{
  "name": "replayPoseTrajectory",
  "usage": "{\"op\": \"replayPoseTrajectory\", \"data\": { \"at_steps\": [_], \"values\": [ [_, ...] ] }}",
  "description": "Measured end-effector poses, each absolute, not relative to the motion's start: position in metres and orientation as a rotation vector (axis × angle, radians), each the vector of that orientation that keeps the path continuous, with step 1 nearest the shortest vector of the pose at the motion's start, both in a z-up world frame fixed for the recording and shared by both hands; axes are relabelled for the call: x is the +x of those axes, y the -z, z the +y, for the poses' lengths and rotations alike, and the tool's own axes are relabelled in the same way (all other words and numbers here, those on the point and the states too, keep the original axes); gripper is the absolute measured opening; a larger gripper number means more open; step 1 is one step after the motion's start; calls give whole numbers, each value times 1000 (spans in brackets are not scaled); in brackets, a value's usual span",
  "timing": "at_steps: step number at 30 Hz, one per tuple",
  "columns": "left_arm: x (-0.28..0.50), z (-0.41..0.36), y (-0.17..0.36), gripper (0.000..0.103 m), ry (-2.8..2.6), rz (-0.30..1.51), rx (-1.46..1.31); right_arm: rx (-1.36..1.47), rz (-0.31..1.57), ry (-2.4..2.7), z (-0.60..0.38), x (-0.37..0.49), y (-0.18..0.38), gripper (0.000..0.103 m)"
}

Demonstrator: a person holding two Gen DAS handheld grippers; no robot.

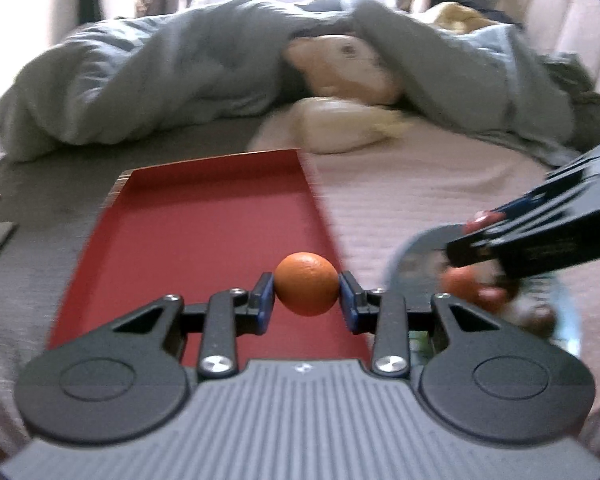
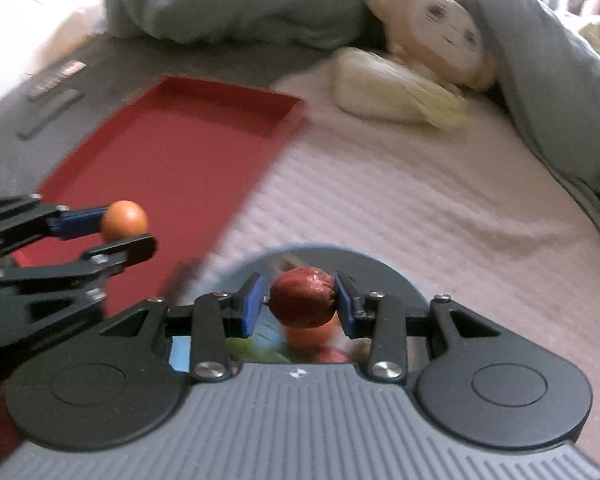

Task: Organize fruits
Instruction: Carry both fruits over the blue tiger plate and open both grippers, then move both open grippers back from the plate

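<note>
Left gripper (image 1: pixel 307 292): clamped on orange (image 1: pixel 306 284), over tray (image 1: pixel 204 220) near edge.
Right gripper (image 2: pixel 300 304): clamped on red fruit (image 2: pixel 302 297), above bowl (image 2: pixel 392 276).
Right view only: fruits inside bowl.

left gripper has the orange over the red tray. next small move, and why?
Probably lower the left hand-held gripper a little, then open. It is shut on the orange, which hangs above the near end of the red tray, whose visible floor is bare. The right hand-held gripper holds a dark red fruit over the bowl, apart.

Tray (image 1: pixel 204 216) left of plate (image 2: pixel 380 264); duvet (image 1: pixel 140 80) behind both, on bed (image 2: pixel 420 200).
</note>
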State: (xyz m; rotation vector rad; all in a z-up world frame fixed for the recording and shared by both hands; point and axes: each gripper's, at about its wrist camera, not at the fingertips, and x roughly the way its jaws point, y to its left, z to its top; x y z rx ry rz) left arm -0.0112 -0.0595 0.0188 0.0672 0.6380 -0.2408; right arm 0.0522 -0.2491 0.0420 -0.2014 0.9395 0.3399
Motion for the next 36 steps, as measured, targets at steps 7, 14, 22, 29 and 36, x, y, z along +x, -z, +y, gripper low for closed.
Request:
{"op": "replayPoseTrajectory", "data": {
  "at_steps": [7,14,22,29,36],
  "values": [
    [-23,-117,-13,38,361,655,117,-175,1010,-266,-293,60,-17,51],
    [-25,-137,-7,45,373,699,139,-90,948,-238,-333,34,-40,86],
    [-62,-147,-25,75,371,683,177,-158,1014,-227,-354,-44,-59,90],
    [-98,-155,-30,75,383,687,214,-175,1145,-269,-339,-110,-26,90],
    [-120,-157,-31,75,385,675,251,-162,1147,-298,-324,-128,-18,90]
  ]
}}
